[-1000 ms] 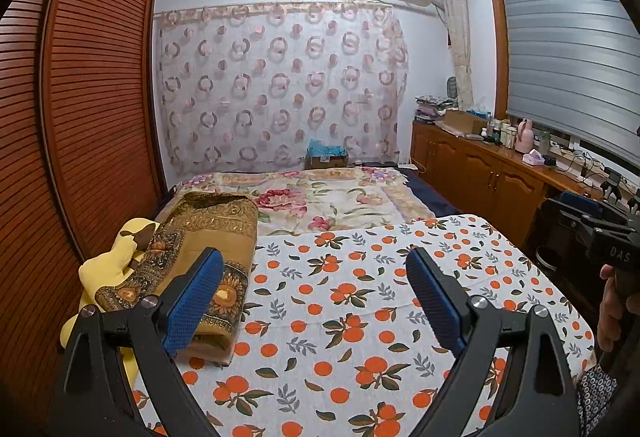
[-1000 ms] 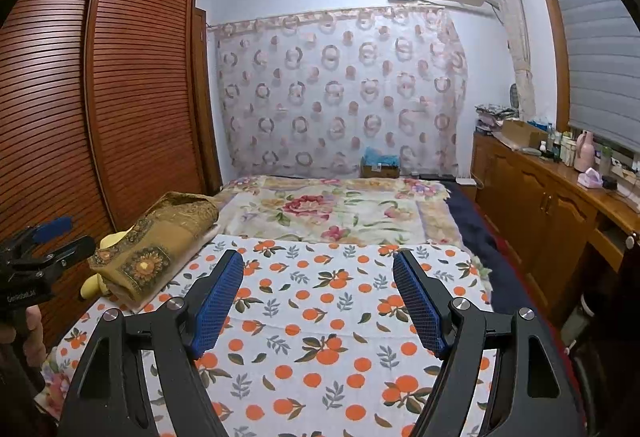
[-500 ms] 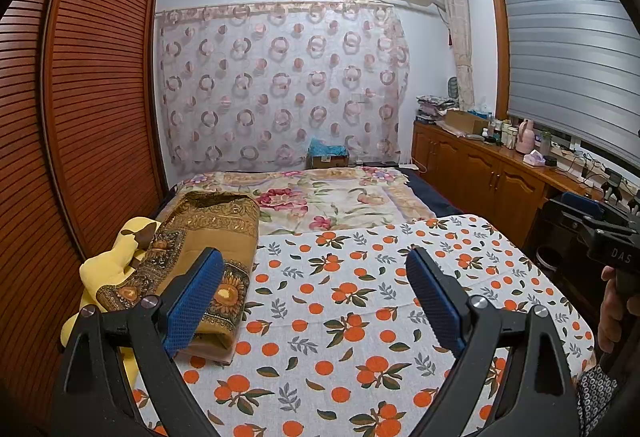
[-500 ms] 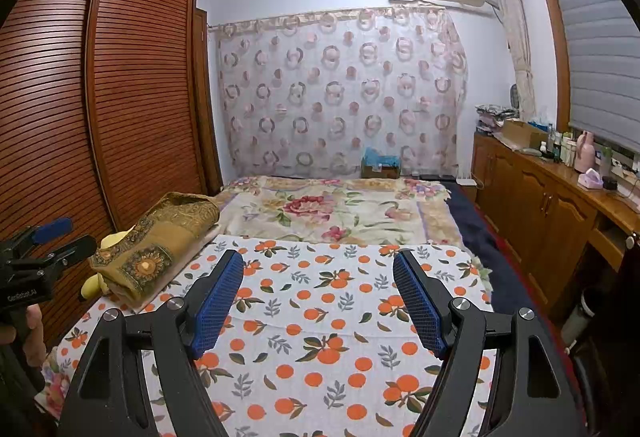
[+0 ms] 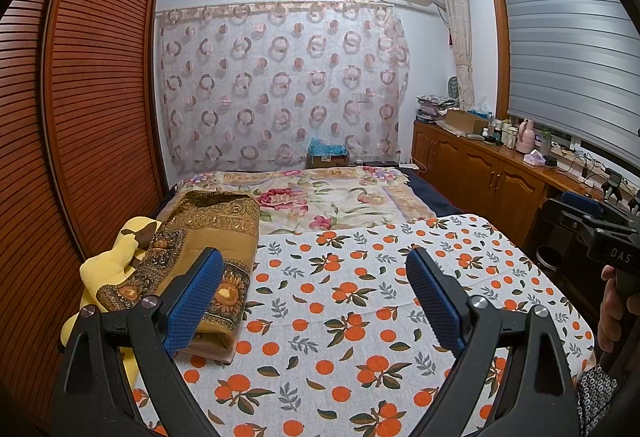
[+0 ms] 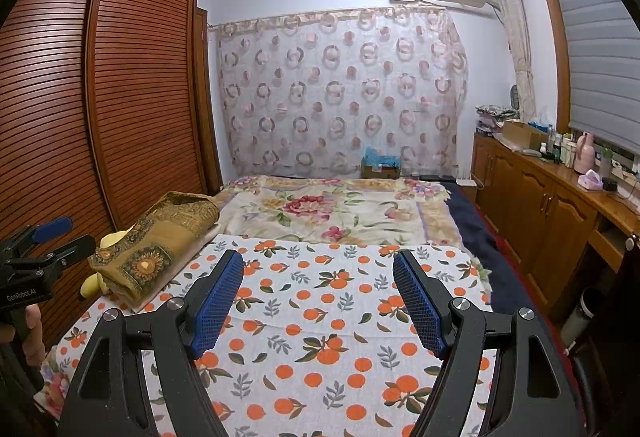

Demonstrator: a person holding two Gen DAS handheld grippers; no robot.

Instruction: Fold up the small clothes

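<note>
Both hand-held grippers, left point(image 5: 310, 291) and right point(image 6: 318, 297), gape wide and empty above the orange-print cloth point(image 6: 340, 309).

The left black two-finger gripper with blue ribbed pads point(image 5: 310, 289) fills the lower part of its own view, jaws spread wide and holding nothing. The right black gripper with blue pads point(image 6: 318, 297) does likewise. Each hand point(image 5: 614, 311) grips a handle at a frame's edge.
</note>
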